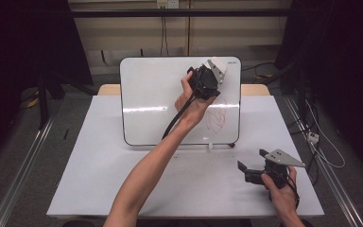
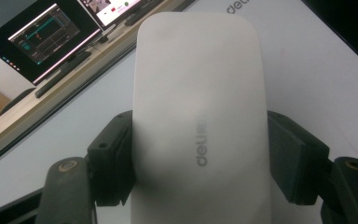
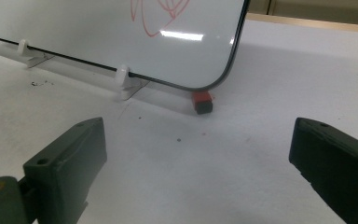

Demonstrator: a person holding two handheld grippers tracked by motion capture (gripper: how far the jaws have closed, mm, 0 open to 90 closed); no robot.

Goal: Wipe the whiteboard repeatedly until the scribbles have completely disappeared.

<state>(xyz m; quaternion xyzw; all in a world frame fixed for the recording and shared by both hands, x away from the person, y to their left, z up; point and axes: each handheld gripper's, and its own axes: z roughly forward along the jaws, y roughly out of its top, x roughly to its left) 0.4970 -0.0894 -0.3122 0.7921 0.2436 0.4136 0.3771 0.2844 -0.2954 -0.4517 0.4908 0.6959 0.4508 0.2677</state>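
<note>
A whiteboard (image 1: pixel 160 99) stands tilted on small white clip feet (image 3: pixel 126 79) at the back of the table, with a red scribble (image 1: pixel 217 118) at its lower right. My left gripper (image 1: pixel 212 75) is raised in front of the board's upper right, shut on a white eraser (image 2: pixel 200 116) that sits between both jaws; the eraser (image 1: pixel 217 67) is above the scribble. My right gripper (image 1: pixel 253 165) rests low near the table's front right, open, with nothing between its jaws. In the right gripper view the scribble (image 3: pixel 161 14) sits on the board ahead.
A small red and black marker end (image 3: pixel 202 101) lies on the table under the board's lower right corner. The white table (image 1: pixel 99 179) has bare room left and front. Monitors (image 2: pixel 56 37) stand behind the board.
</note>
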